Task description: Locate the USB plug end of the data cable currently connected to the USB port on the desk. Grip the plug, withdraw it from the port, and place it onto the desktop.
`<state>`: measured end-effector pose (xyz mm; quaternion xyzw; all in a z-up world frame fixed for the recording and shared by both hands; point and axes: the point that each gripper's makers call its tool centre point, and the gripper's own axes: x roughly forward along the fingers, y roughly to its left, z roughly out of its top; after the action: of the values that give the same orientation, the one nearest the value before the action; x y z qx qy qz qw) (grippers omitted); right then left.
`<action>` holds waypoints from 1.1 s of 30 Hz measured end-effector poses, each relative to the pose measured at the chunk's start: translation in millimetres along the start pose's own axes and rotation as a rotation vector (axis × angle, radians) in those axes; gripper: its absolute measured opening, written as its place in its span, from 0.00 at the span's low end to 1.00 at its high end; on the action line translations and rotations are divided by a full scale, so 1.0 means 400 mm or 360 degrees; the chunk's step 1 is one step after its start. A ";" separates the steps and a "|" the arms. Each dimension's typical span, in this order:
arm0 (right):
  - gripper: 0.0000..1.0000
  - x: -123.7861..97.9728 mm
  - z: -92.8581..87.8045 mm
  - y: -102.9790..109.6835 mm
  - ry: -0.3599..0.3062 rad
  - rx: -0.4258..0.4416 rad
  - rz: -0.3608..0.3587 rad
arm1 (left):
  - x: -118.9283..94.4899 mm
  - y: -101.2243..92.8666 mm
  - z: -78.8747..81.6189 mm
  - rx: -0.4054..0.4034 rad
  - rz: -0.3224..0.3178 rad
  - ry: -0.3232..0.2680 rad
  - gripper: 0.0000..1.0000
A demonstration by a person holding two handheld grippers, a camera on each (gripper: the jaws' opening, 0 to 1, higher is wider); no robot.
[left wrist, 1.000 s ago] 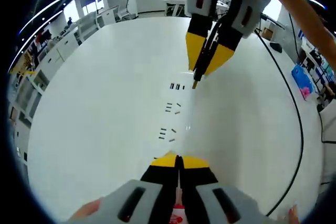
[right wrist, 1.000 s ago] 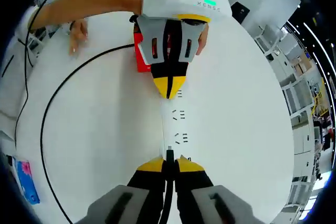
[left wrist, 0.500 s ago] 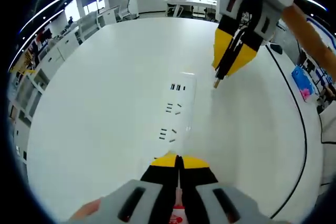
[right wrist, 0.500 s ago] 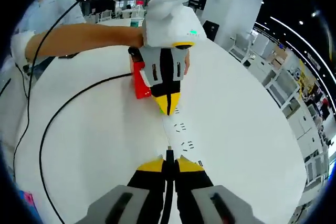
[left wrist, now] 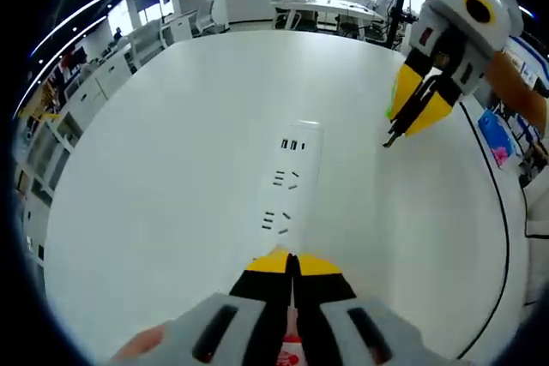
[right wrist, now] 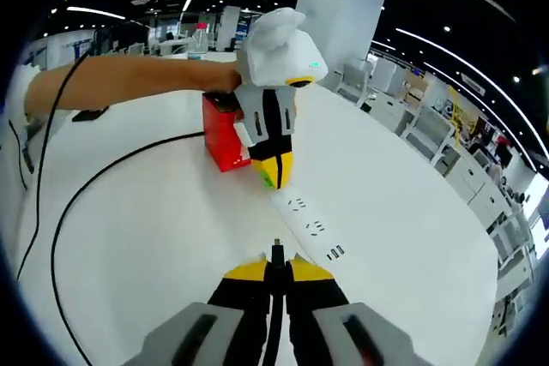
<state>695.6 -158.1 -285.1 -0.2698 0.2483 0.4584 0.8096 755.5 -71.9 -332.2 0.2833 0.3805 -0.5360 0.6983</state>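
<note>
White slab power strip (left wrist: 292, 179) – glossy desk (left wrist: 171, 143) | right gripper (right wrist: 276, 261) pinching USB plug (right wrist: 276, 252) | left gripper (left wrist: 292, 261) clenched

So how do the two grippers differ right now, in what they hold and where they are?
The right gripper pinches the USB plug and hangs above the white desk, off to the power strip's side; the left gripper holds nothing visible, pressed down at the strip's end. Both have shut, yellow-tipped jaws.

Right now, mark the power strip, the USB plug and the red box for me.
power strip (left wrist: 292, 179), left gripper view, its white top face between the sockets.
USB plug (right wrist: 276, 250), right gripper view, the tip sticking out past the closed jaws.
red box (right wrist: 221, 136), right gripper view, its front face.
</note>
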 end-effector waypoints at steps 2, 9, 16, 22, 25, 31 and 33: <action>0.10 -0.003 -0.004 0.014 -0.0017 0.0020 -0.0004 | 0.000 0.001 0.001 0.0000 0.0003 -0.0006 0.02; 0.10 -0.023 -0.016 0.031 -0.0088 0.0133 -0.0106 | 0.001 0.002 0.000 0.0008 -0.0001 -0.0007 0.02; 0.10 -0.037 -0.005 0.065 -0.0198 0.0213 -0.0153 | 0.002 0.003 0.000 0.0014 -0.0002 -0.0005 0.02; 0.10 -0.037 -0.005 0.100 -0.0287 0.0251 -0.0182 | 0.002 0.001 -0.001 0.0015 -0.0002 -0.0004 0.02; 0.10 -0.028 -0.005 0.128 -0.0375 0.0345 -0.0168 | 0.002 0.001 -0.002 0.0014 -0.0001 -0.0004 0.02; 0.10 -0.011 -0.031 0.151 -0.0367 0.0362 -0.0184 | 0.001 0.001 -0.003 0.0012 -0.0002 -0.0003 0.02; 0.10 -0.011 -0.029 0.150 -0.0378 0.0375 -0.0176 | 0.000 0.001 -0.005 0.0012 -0.0002 -0.0001 0.02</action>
<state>639.4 -142.5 -303.4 -0.1301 0.1878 0.4095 0.8832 755.4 -70.3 -333.2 0.2855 0.3784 -0.5379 0.6971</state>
